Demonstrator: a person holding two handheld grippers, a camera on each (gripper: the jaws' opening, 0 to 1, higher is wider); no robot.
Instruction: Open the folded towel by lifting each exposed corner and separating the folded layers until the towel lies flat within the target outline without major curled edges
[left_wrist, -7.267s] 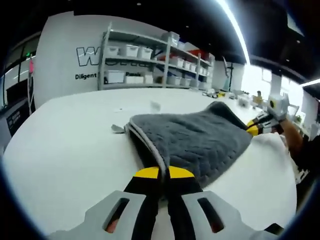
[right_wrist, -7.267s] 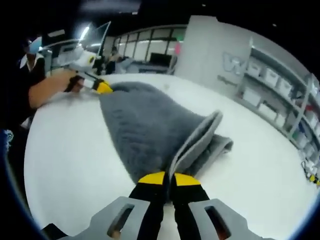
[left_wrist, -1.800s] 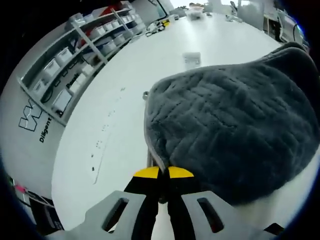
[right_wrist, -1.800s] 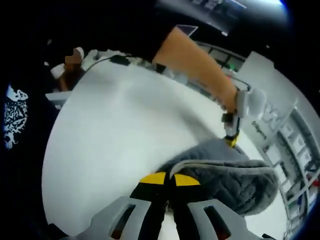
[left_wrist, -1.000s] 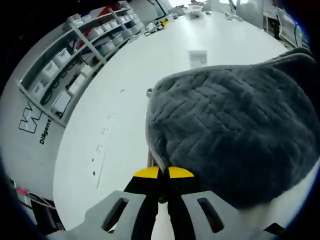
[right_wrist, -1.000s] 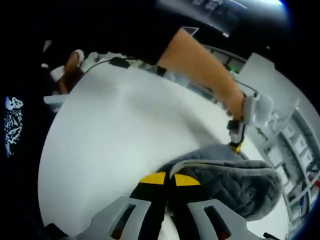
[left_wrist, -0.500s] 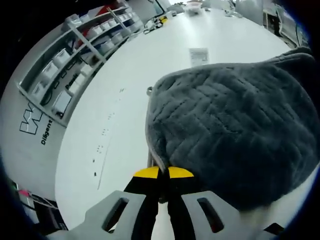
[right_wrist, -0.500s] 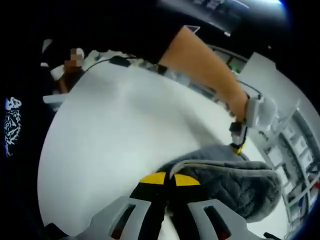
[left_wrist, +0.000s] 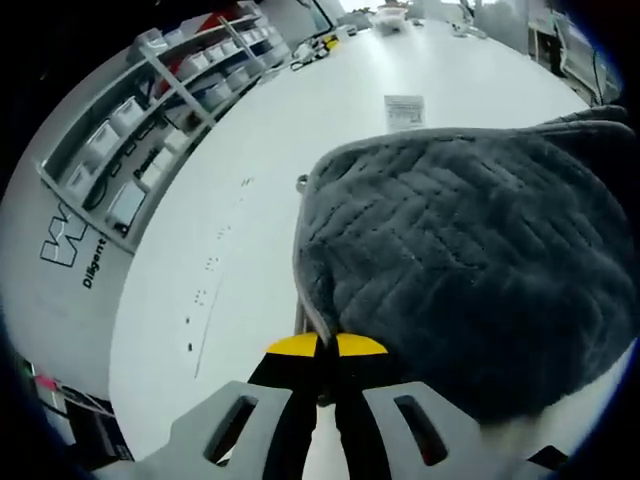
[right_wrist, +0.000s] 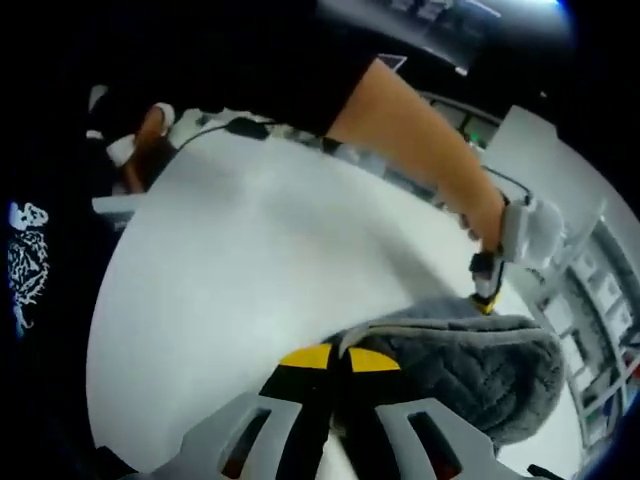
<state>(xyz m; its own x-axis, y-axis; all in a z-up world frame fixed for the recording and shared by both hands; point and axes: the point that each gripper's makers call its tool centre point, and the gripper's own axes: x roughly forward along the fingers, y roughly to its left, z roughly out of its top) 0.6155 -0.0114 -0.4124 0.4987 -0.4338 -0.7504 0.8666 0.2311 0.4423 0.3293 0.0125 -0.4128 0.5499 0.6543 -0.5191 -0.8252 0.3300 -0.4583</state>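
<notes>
Left gripper (left_wrist: 327, 345) clamped on towel (left_wrist: 470, 260) corner, grey quilted cloth raised over white table (left_wrist: 250, 150). Right gripper (right_wrist: 340, 358) pinched on another corner, towel (right_wrist: 470, 370) bulging between, left gripper (right_wrist: 487, 296) at far edge. Unfolding judged partway: layers parted, not laid flat; no outline made out

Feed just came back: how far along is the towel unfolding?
Done: both corners are gripped. The left gripper is shut on the towel at its pale edge, and the right gripper is shut on another corner. In hand: the towel is lifted, bulging between them above the table. Left: spread it out and lay it flat; I can't see a target outline.
</notes>
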